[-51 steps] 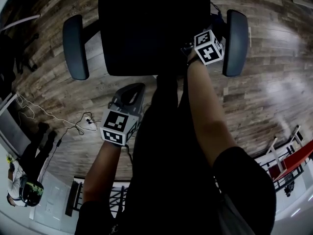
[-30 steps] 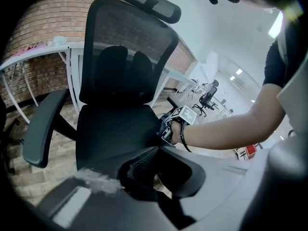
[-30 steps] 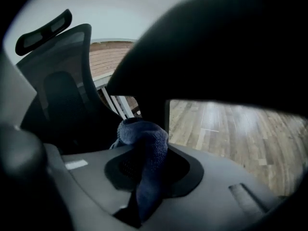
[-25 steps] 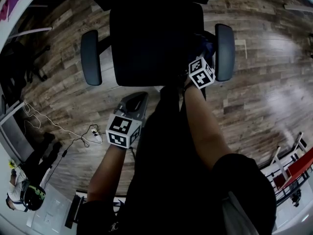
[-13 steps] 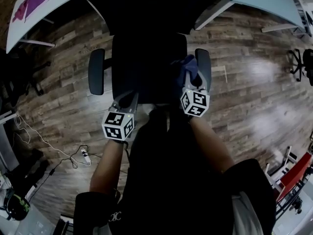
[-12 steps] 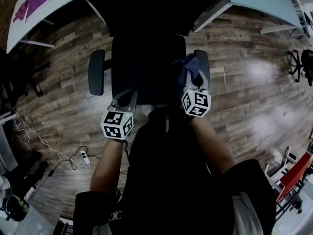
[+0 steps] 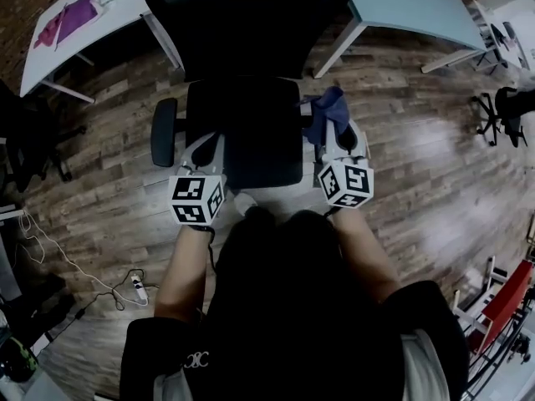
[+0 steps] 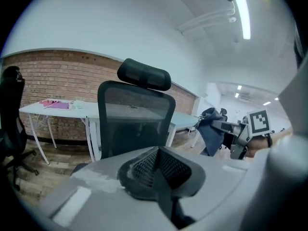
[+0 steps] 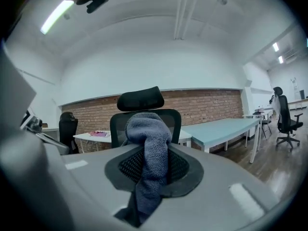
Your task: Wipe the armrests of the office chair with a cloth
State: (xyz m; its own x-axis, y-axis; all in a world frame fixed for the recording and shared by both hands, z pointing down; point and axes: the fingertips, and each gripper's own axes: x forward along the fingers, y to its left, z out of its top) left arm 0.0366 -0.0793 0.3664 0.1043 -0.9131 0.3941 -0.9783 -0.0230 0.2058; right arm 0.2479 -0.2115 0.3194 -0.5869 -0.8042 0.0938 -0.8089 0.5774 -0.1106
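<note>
Right of the office chair (image 7: 251,132) seat, the right gripper (image 7: 333,136) pinches the cloth (image 7: 328,109) ready for wiping; the left gripper (image 7: 206,147) is closed and empty.

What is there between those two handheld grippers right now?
In the head view, the office chair's black seat fills the stretch between the left gripper and the right gripper, which grips a blue cloth.

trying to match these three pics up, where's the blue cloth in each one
Head view: cloth just right of the seat, above centre, held in the right tongs.
Left gripper view: right of centre, hanging beside the chair back.
Right gripper view: dead centre, pinched between the tongs.
Shared landmark: the black mesh chair back.
</note>
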